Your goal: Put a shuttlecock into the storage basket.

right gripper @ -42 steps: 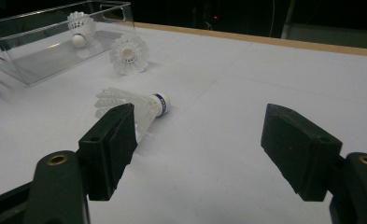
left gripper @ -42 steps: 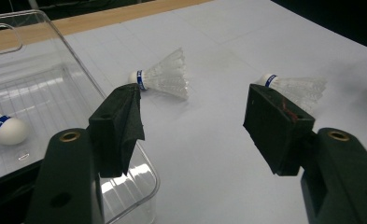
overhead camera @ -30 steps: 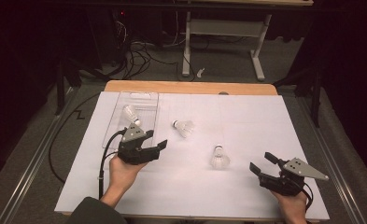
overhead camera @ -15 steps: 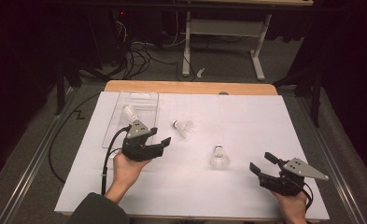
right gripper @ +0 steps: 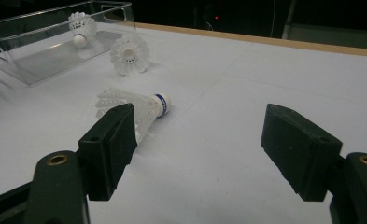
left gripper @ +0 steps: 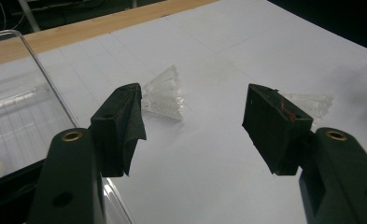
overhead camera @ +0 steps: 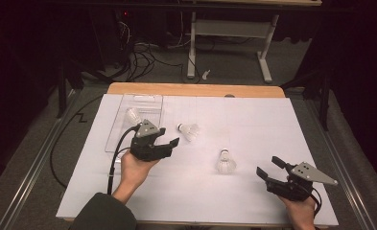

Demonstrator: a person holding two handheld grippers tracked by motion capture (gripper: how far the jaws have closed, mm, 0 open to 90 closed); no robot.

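Left gripper (overhead camera: pixel 169 143) hovers with fingers wide apart and empty, aimed at the near shuttlecock (overhead camera: pixel 190 131) lying on the tabletop (overhead camera: pixel 253 120) just beside the clear tray (overhead camera: pixel 143 99). Risk: one finger clips the light feathers and it skitters away. Right gripper (overhead camera: pixel 272 167) waits, fingers apart too.

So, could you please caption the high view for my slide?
Open left gripper beside clear tray, two shuttlecocks loose on white sheet.

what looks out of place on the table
Two white feathered shuttlecocks lie loose on the white sheet, one near the clear plastic tray, one mid-table, while a third sits inside the tray. Nothing looks damaged.
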